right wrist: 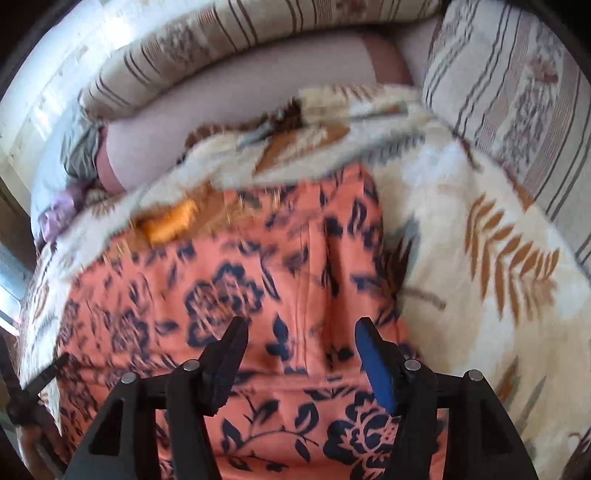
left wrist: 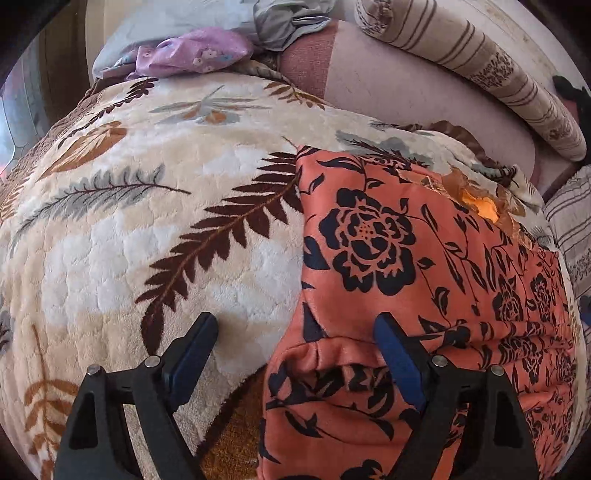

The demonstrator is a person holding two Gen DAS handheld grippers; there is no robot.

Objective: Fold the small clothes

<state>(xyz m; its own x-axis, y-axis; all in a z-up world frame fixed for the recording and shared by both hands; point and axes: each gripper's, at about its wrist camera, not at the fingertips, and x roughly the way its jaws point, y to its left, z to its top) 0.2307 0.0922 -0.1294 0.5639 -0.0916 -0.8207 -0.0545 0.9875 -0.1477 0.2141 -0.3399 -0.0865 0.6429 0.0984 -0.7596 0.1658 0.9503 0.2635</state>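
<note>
- The surface is a bed or sofa covered with a plush cream blanket that has a pattern of brown, rust and grey fern leaves.
- Beyond the blanket there is a plain pink cover, and behind it a long striped bolster in beige with brown lines.
- In the right wrist view a striped cushion of the same cloth stands at the right edge of the blanket.
- At the far left end lies a heap of loose clothes: a lilac piece with small flowers, touching a grey piece and a pale blue one.
- The garment is salmon orange with black roses; it lies on the right part of the blanket, with one fold at its near edge.
- A small bright orange patch shows at its far edge, among frayed brownish trim.
- The left gripper has its jaws spread wide, holding nothing; one finger is over the blanket, the other over the near fold of the garment.
- The right gripper has its jaws apart too, above the middle of the garment, where a seam runs; this view is blurred.
- No brand, label or writing can be read.
</note>
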